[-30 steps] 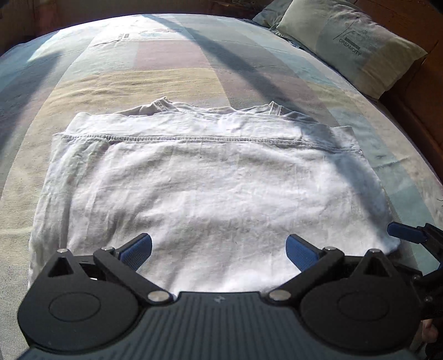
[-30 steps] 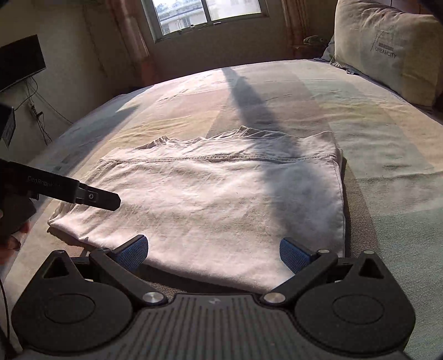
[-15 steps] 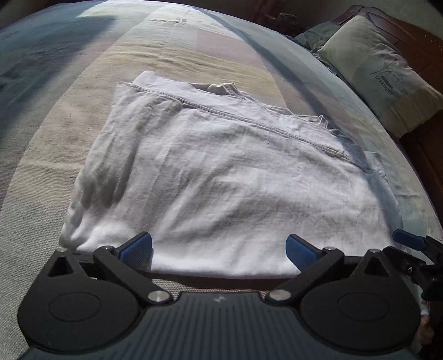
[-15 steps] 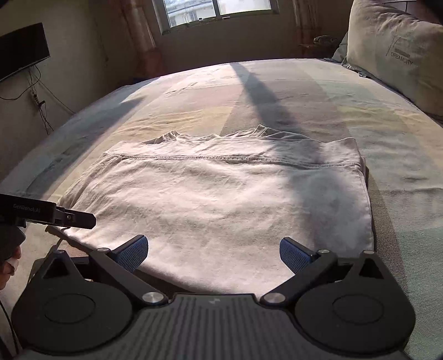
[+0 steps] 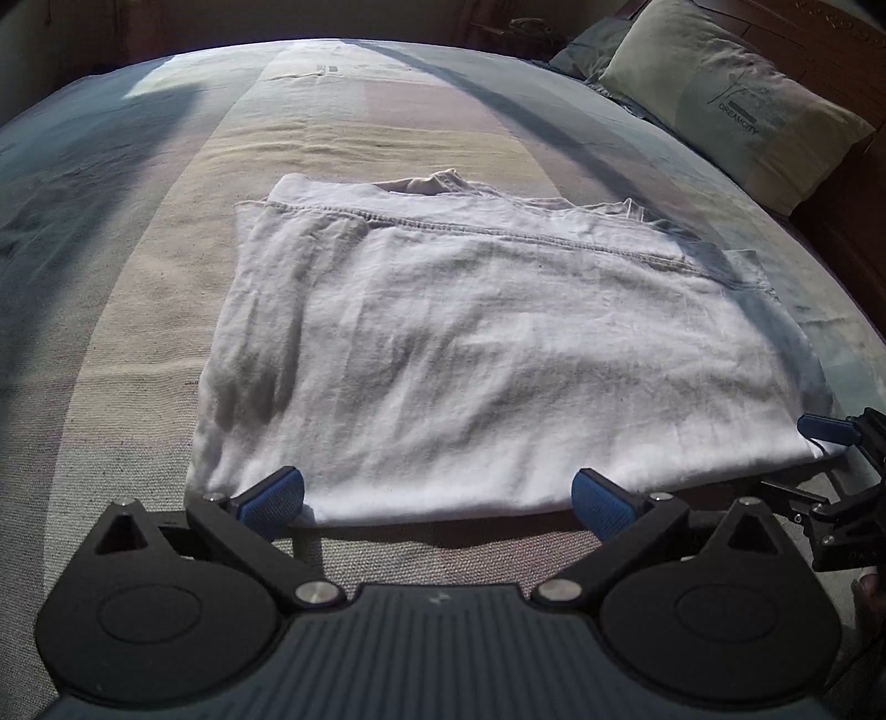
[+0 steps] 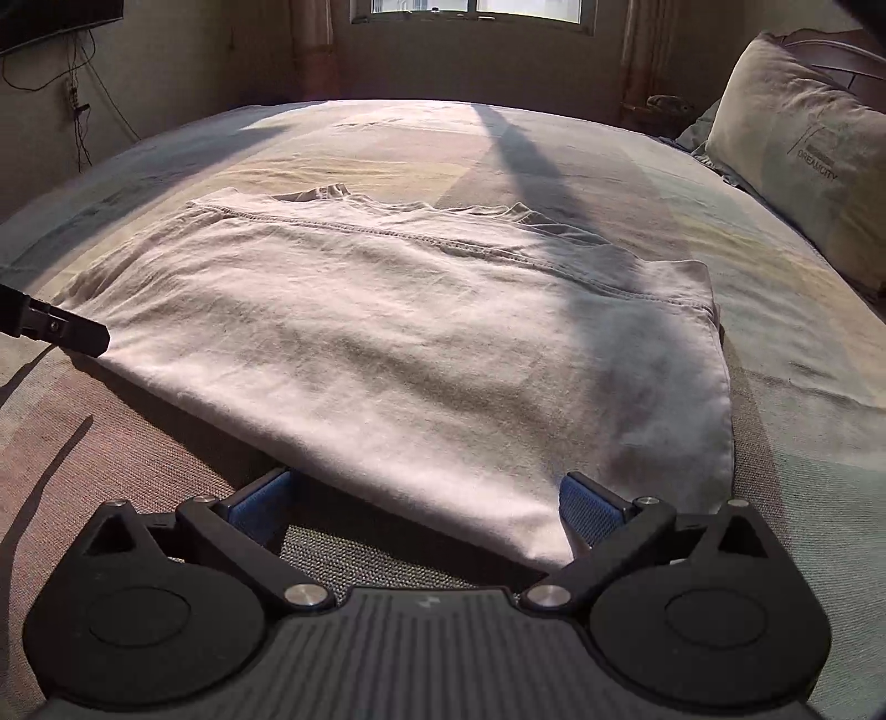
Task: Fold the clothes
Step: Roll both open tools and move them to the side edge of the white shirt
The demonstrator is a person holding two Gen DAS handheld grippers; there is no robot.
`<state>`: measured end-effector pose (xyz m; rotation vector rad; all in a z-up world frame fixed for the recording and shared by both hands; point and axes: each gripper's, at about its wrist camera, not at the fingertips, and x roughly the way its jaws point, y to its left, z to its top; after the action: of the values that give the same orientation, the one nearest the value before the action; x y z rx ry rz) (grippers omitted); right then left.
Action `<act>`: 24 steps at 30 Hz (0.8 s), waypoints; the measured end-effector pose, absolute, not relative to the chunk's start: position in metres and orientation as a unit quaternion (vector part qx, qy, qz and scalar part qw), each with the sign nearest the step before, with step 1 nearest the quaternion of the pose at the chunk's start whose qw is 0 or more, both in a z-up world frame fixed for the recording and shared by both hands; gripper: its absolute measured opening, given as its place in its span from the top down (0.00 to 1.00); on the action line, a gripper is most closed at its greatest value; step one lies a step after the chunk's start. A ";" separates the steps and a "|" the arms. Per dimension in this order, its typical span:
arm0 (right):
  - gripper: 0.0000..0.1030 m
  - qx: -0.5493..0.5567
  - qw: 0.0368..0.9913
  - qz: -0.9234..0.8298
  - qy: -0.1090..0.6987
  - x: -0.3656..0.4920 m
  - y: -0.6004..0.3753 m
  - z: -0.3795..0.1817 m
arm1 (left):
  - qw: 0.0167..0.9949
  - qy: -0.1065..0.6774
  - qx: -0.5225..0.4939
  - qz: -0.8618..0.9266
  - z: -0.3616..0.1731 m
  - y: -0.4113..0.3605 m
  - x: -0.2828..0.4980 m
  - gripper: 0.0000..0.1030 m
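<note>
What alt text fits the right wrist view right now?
A white folded garment lies flat on a striped bed, its near edge draped over the right gripper, whose jaws stand wide open. The left gripper pokes in at the left edge, a pillow at far right.

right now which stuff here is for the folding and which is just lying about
For the job:
white shirt, half folded
left gripper, open
right gripper, open
bed, the work surface

Just there:
pillow
window
wall cables
</note>
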<state>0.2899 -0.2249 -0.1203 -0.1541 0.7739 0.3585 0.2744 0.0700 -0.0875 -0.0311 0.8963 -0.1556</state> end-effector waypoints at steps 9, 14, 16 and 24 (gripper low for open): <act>0.00 -0.090 0.915 0.144 0.366 0.288 -0.229 -0.099 | 0.902 0.323 0.260 -0.123 -0.024 0.052 0.228 0.01; 0.00 -0.142 0.933 0.139 0.299 0.253 -0.247 -0.055 | 0.862 0.266 0.410 -0.135 -0.033 0.050 0.205 0.01; 0.00 -0.218 0.926 0.129 0.278 0.240 -0.246 -0.048 | 0.836 0.251 0.468 -0.135 -0.051 0.045 0.202 0.01; 0.00 -0.441 0.844 0.138 0.272 0.231 -0.216 -0.077 | 0.776 0.203 0.573 -0.168 -0.119 -0.005 0.216 0.01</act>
<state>0.2311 -0.2162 -0.0766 -0.9305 0.5739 0.2920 0.2164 -0.0054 -0.1185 1.2393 0.4382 -0.3628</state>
